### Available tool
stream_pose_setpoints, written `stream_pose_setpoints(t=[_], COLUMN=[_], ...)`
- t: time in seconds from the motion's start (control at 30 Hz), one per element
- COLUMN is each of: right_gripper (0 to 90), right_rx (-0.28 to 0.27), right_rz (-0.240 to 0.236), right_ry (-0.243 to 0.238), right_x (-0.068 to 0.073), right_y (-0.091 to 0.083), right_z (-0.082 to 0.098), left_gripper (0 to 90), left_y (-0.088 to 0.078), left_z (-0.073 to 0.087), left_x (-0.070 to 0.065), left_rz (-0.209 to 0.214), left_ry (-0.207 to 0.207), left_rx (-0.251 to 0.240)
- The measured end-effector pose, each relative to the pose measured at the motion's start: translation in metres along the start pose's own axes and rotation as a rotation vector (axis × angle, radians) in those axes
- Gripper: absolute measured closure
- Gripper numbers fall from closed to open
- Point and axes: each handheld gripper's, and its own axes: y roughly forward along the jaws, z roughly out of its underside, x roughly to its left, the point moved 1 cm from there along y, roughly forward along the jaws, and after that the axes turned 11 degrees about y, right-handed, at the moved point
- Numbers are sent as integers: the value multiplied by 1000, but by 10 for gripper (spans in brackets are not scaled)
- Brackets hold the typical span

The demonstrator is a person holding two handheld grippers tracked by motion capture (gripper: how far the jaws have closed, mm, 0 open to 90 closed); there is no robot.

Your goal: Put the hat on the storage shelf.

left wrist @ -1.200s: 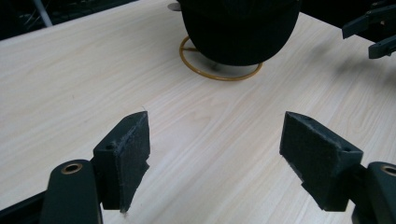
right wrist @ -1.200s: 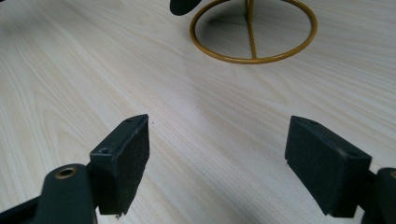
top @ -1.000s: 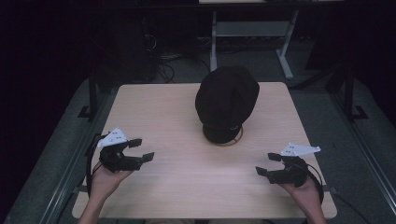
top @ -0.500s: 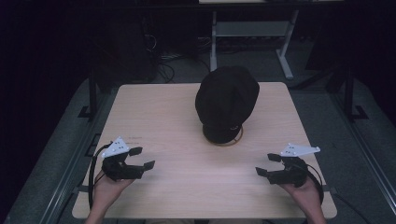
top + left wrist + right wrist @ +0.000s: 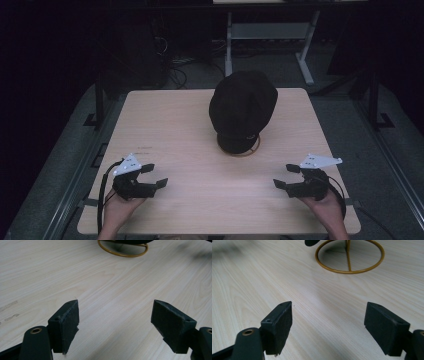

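Note:
A black cap (image 5: 243, 107) sits on a gold wire stand (image 5: 248, 149) near the middle of the light wooden table (image 5: 180, 130). The stand's ring base (image 5: 350, 256) lies ahead of my right gripper (image 5: 328, 326), and part of that ring (image 5: 122, 250) shows at the top of the left gripper view. My left gripper (image 5: 155, 176) rests near the front left of the table, open and empty, its pads (image 5: 68, 322) wide apart. My right gripper (image 5: 286, 176) sits at the front right, also open, nothing between its pads (image 5: 384, 326).
Both grippers are held by hands coming in over the table's front edge (image 5: 220, 231). Behind the table, a white desk frame (image 5: 270, 35) and cables (image 5: 172, 55) stand on the dark floor. Metal rails (image 5: 80, 165) run along both sides.
My left gripper has slid back toward the table's front edge and a little to the right. The right gripper and the cap have stayed put.

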Motion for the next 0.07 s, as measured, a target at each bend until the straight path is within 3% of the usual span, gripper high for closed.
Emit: stream_pose_setpoints(t=[0.07], right_gripper=[221], right_rx=[-3], right_rz=[-4], right_ry=[-3], right_x=[0], right_y=[0], right_z=[0], left_gripper=[219], left_y=[0], left_z=[1], left_x=[0], left_rz=[-1], left_ry=[-2], left_rx=[-1])
